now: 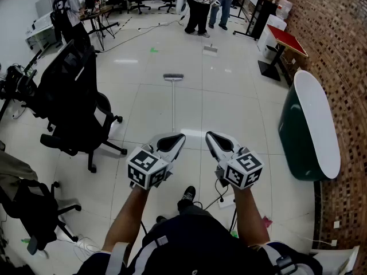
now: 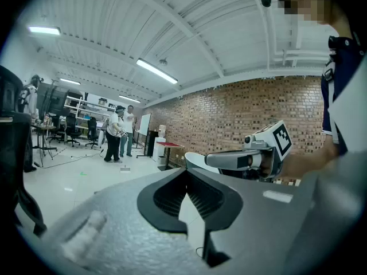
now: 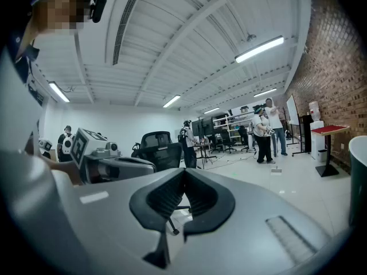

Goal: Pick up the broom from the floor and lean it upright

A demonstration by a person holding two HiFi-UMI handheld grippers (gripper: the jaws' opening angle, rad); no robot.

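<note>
The broom [image 1: 173, 99] lies flat on the white tiled floor straight ahead, its grey head [image 1: 173, 77] at the far end and its thin pale handle running back toward me. In the head view my left gripper [image 1: 179, 136] and right gripper [image 1: 209, 135] are held side by side at about waist height, short of the handle's near end and well above the floor. Both are shut with nothing between the jaws. The left gripper view shows its own closed jaws [image 2: 186, 169] and the right gripper [image 2: 252, 156] beside them. The broom is hidden in both gripper views.
Black office chairs [image 1: 77, 102] stand close on the left. A dark green tub with a white rim [image 1: 312, 128] sits against the brick wall on the right, beyond it a red-topped table [image 1: 289, 39]. People [image 1: 200, 4] stand far back, near a small flat object [image 1: 210, 50] on the floor.
</note>
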